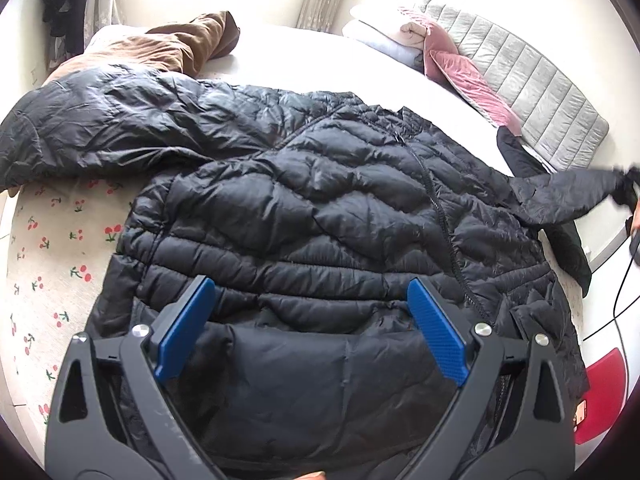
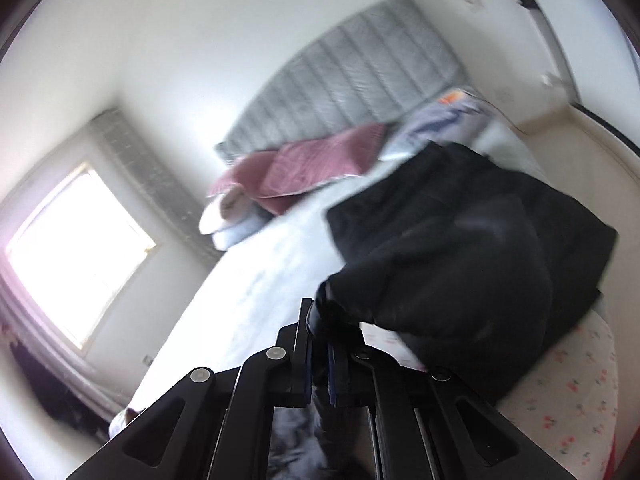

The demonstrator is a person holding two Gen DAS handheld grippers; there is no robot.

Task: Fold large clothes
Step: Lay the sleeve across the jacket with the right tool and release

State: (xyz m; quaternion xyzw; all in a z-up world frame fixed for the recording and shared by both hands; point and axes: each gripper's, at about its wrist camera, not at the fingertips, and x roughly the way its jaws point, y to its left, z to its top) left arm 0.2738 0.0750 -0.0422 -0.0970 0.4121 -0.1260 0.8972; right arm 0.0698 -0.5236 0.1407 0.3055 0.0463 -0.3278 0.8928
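The black jacket (image 1: 320,208) lies spread, front up, on the bed (image 1: 304,60), partly over a cherry-print sheet (image 1: 60,248). Beyond the jacket, a grey headboard (image 1: 532,92) stands against a white wall, with pink pillows (image 1: 460,68) at its base. A brown garment (image 1: 160,44) lies at the jacket's far left. The left tool (image 1: 312,300) hovers open over the hem. The right tool (image 2: 318,344) is clamped on the jacket's sleeve (image 2: 420,280), lifted off the bed.

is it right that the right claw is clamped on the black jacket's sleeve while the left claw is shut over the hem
Not quite. The left claw is open over the hem of the black jacket, as the left wrist view shows. The right claw is indeed clamped on the sleeve.
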